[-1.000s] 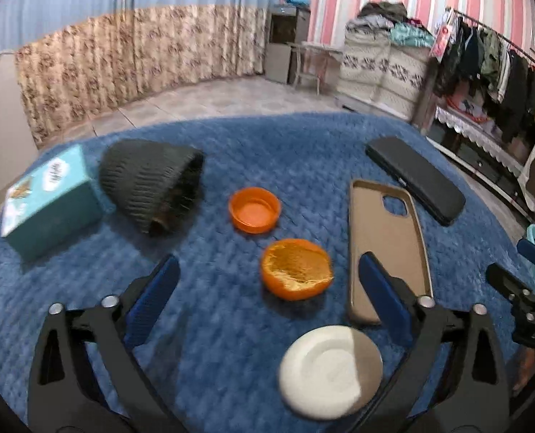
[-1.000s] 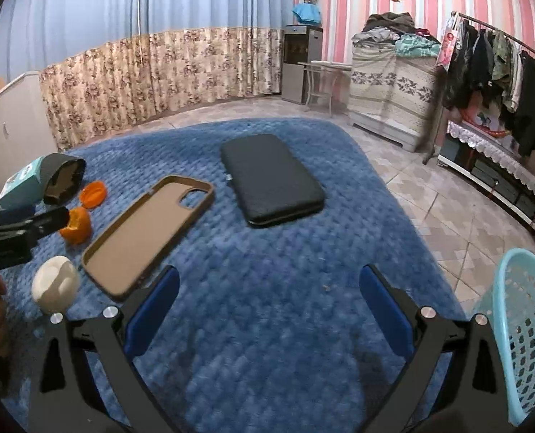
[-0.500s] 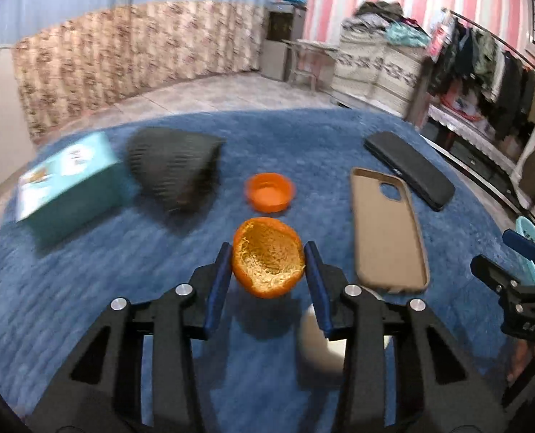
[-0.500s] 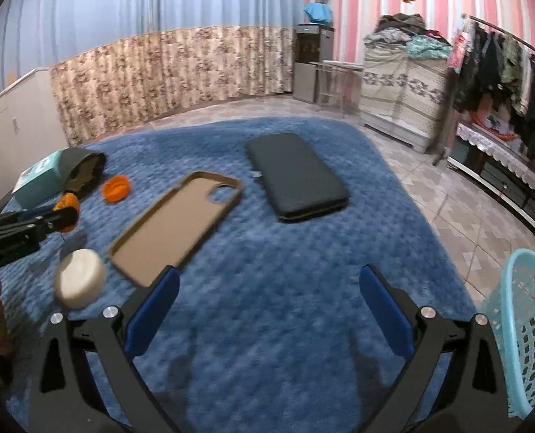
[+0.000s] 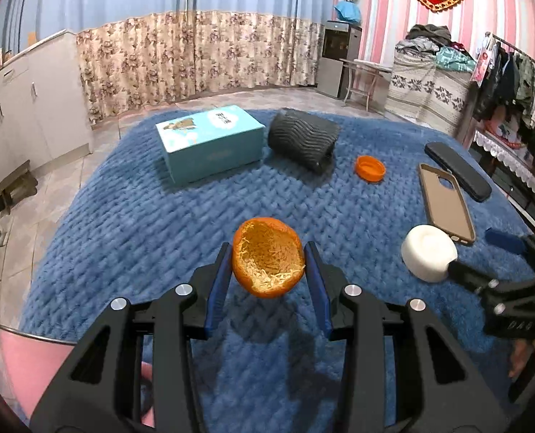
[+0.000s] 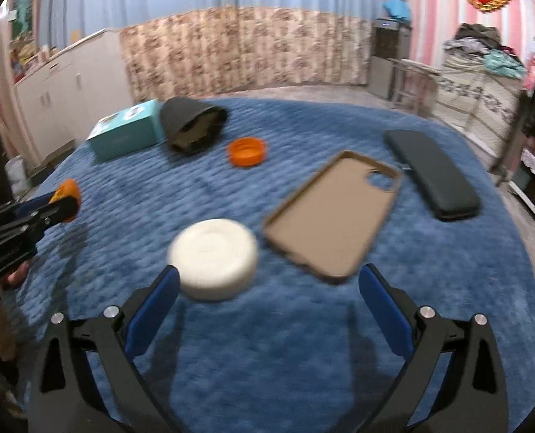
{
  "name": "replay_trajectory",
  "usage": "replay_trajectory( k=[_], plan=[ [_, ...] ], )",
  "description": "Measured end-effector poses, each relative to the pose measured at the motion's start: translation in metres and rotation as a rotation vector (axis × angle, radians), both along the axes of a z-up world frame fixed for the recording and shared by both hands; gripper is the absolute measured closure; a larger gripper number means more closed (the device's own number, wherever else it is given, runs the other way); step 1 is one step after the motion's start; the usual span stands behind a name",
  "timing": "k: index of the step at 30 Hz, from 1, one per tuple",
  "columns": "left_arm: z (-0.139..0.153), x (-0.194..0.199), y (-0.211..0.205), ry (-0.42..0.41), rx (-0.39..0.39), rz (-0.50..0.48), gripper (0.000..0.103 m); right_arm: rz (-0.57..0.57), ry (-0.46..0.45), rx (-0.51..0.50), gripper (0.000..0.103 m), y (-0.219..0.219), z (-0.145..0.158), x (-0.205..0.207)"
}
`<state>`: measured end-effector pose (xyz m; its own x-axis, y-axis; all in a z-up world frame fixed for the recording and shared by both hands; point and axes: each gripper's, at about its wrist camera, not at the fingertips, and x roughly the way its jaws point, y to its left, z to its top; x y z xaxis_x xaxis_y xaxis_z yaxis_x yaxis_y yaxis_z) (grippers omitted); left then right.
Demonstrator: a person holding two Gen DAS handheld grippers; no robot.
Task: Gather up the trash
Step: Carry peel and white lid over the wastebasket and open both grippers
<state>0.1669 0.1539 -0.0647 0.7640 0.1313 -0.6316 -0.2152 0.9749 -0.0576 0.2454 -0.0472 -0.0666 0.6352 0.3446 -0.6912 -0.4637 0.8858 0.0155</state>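
My left gripper (image 5: 268,252) is shut on half an orange peel (image 5: 267,263), hollow side up, and holds it just above the blue knitted cover (image 5: 159,238). The right wrist view shows that peel (image 6: 65,189) at the far left between the left gripper's fingertips. My right gripper (image 6: 269,274) is open with nothing between its fingers. A white round puck (image 6: 213,258) lies on the cover just ahead of its left finger (image 6: 155,303). An orange cap (image 5: 370,168) rests farther back.
A teal box (image 5: 209,142) and a dark knit hat (image 5: 303,140) sit at the back. A tan phone case (image 6: 334,213) and a black flat case (image 6: 431,175) lie to the right. Tiled floor borders the cover's left edge.
My left gripper closed on the orange peel, lifted it off the cover and carried it back to the left. My right gripper swung left, bringing the white puck close in front of it.
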Motion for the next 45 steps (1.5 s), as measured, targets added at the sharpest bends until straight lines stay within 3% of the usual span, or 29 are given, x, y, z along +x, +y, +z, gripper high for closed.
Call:
replay_trajectory(
  k=[6,8,14,22,29,37,45],
  plan=[
    [0.011,0.000,0.001,-0.025,0.014,0.001,0.064,0.057,0.058,-0.032,0.028,0.022,-0.011,0.009],
    [0.014,0.001,-0.002,-0.029,0.018,-0.003,0.064,0.067,0.060,-0.024,0.042,0.024,-0.010,0.010],
    [0.022,0.003,-0.012,-0.048,0.033,-0.013,0.064,0.073,0.014,0.038,0.042,0.007,0.010,0.000],
    [0.042,0.017,-0.065,-0.088,0.038,-0.110,0.064,-0.137,-0.111,0.065,0.042,-0.100,0.058,-0.030],
    [0.063,0.034,-0.161,-0.135,0.006,-0.301,0.064,-0.369,-0.192,0.022,0.042,-0.221,0.086,-0.067],
    [0.069,0.041,-0.282,-0.160,0.009,-0.530,0.064,-0.607,-0.241,0.003,0.042,-0.330,0.101,-0.107],
    [0.065,0.045,-0.375,-0.179,0.024,-0.703,0.063,-0.765,-0.244,-0.030,0.042,-0.400,0.095,-0.133]
  ],
)
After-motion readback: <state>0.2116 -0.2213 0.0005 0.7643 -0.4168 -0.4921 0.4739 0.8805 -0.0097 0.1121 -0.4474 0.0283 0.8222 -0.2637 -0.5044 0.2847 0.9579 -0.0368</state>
